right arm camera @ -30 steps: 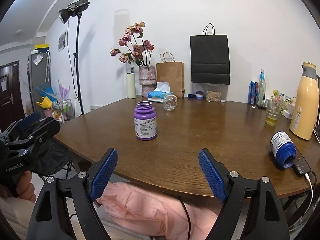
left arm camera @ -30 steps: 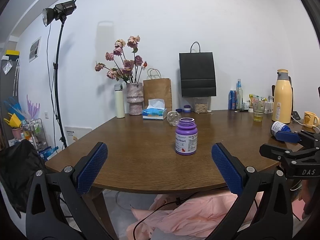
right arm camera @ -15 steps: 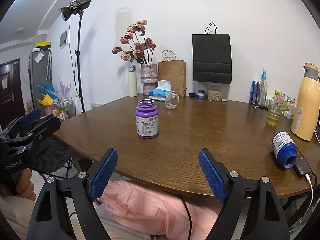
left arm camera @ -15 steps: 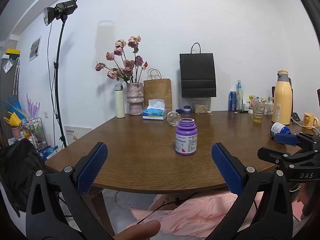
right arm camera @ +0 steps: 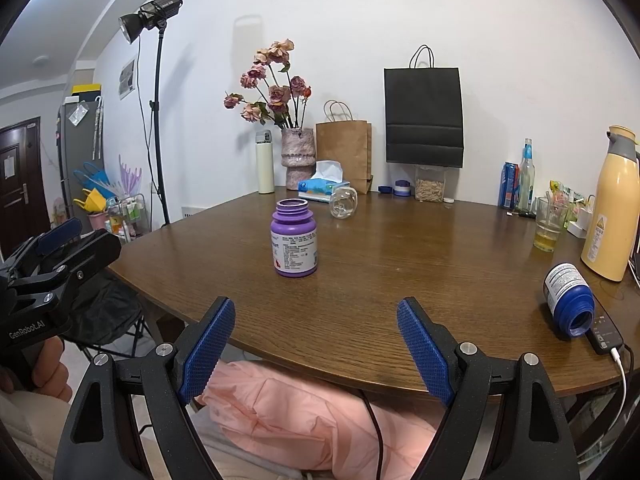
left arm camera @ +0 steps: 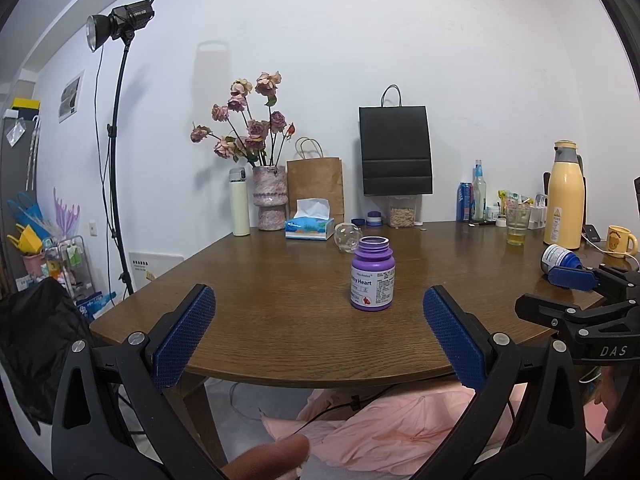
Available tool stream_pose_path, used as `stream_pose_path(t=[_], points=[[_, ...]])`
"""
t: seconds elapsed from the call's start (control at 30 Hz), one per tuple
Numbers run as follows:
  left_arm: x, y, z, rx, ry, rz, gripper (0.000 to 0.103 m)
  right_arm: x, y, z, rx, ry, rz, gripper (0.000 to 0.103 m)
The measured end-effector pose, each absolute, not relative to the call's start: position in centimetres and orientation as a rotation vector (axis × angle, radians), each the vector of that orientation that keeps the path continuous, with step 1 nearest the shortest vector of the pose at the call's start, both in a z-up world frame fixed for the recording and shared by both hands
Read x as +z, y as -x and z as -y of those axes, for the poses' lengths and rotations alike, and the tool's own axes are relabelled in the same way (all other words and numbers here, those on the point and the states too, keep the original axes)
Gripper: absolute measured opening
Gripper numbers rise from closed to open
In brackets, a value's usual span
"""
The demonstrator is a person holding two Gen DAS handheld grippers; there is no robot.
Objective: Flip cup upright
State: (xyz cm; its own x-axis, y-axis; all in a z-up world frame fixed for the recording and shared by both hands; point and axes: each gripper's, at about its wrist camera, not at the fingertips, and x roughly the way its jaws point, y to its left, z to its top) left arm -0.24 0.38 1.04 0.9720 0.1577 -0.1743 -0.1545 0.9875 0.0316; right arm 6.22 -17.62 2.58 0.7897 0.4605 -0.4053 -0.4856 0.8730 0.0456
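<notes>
I hold both claws at the near edge of a round wooden tabletop (right arm camera: 400,264); my left claw (left arm camera: 316,344) is spread wide and grips nothing; my right claw (right arm camera: 316,354) is likewise wide open and empty. Since a second ago almost nothing has changed; both claws have only drifted slightly, and no object has been touched, so I judge the flip has not begun. A purple bottle (right arm camera: 295,238) stands upright, lidless, straight ahead of both claws; a blue bottle (right arm camera: 568,298) lies on its side at the right edge, mouth towards me, just beside a phone (right arm camera: 604,334); a small clear glass cup (right arm camera: 343,201) lies tipped over farther back, near a tissue box (right arm camera: 322,187). The cup seems the thing to right; it is well apart from either claw.
</notes>
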Motion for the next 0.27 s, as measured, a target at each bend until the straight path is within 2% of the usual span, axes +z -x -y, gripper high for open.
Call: stream_pose_path(t=[0.27], points=[[0.95,0.24,-0.68,0.160,-0.019,-0.176,0.103,2.54,-6.24,17.55,0.509,0.071,-0.420,0.087]])
